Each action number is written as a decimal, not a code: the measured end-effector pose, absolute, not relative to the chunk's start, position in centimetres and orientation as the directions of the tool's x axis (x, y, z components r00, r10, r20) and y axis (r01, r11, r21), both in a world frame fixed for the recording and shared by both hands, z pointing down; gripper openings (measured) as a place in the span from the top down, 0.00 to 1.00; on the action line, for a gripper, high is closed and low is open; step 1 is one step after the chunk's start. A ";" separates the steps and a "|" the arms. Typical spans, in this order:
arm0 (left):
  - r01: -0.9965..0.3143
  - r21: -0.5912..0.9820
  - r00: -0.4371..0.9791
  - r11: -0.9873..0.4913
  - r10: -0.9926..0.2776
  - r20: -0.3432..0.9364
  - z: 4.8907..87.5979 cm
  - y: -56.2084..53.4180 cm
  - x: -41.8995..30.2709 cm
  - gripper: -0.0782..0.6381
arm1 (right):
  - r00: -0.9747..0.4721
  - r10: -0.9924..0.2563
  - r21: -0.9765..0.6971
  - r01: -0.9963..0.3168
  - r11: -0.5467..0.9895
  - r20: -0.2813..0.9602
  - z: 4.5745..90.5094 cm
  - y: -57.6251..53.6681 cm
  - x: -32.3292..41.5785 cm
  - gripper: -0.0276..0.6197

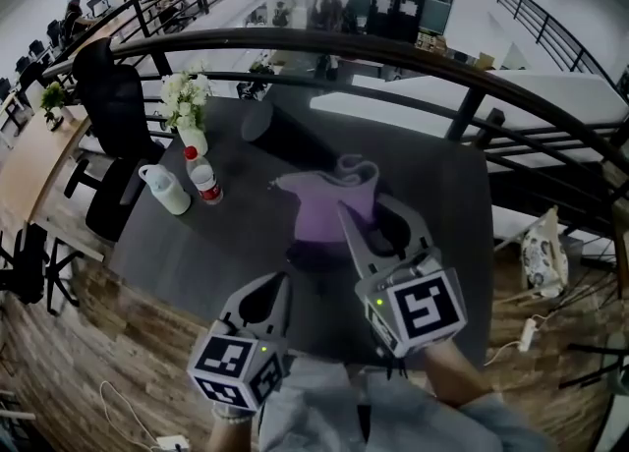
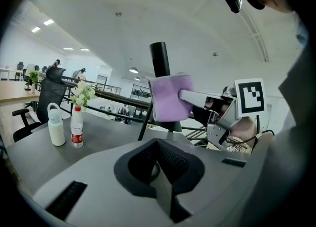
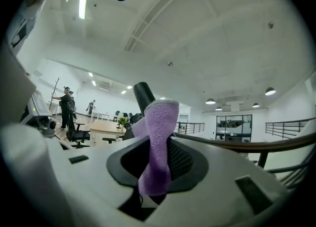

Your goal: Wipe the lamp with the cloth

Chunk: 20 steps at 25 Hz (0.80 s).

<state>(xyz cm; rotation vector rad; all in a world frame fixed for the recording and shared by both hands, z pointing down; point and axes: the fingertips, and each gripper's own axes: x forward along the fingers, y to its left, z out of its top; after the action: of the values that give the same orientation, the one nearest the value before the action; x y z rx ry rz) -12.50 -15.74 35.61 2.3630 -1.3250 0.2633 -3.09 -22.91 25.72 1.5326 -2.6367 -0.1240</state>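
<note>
A black cylindrical lamp [image 1: 295, 138] stands on the dark table [image 1: 197, 244]; its post shows in the left gripper view [image 2: 160, 63] and the right gripper view [image 3: 143, 94]. A purple cloth [image 1: 334, 206] hangs against the lamp, pinched in my right gripper [image 1: 362, 212], which is shut on it. The cloth [image 3: 157, 142] runs up between the right jaws and covers the lamp's lower part. From the left gripper view the cloth [image 2: 169, 97] sits in front of the lamp post. My left gripper [image 1: 278, 288] hovers lower left, shut and holding nothing.
At the table's left stand a red-capped water bottle [image 1: 204, 177], a white jug-shaped bottle [image 1: 167, 190] and a vase of white flowers [image 1: 187, 104]. A black office chair [image 1: 113, 96] is beyond them. A dark curved railing [image 1: 472, 77] runs behind the table.
</note>
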 end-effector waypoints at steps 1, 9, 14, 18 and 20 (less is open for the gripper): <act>-0.847 0.264 0.530 -0.461 -0.767 0.361 35.7 -15.7 -12.5 0.89 | -0.482 -0.875 0.112 -0.868 0.483 0.044 26.2 -23.0 -2.5 0.82; -0.852 0.233 0.522 -0.468 -0.781 0.343 35.4 -15.8 -12.2 0.89 | -0.383 -0.915 0.073 -0.916 0.394 0.127 29.5 -23.9 2.9 0.82; -0.857 0.245 0.515 -0.454 -0.785 0.346 35.5 -15.6 -12.4 0.89 | -0.319 -0.932 0.071 -0.940 0.334 0.170 31.4 -25.2 6.3 0.82; -0.858 0.253 0.513 -0.448 -0.781 0.357 35.4 -15.3 -12.5 0.89 | -0.264 -0.945 0.116 -0.950 0.289 0.191 32.7 -27.0 8.5 0.82; -0.860 0.252 0.508 -0.444 -0.785 0.353 35.3 -15.3 -12.7 0.89 | -0.253 -0.948 0.136 -0.950 0.282 0.194 33.2 -28.1 9.1 0.82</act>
<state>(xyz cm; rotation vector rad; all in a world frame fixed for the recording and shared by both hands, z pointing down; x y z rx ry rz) -12.74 -15.31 35.29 2.3579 -1.3600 0.2582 9.07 -28.11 33.18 1.7519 -2.3136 0.0126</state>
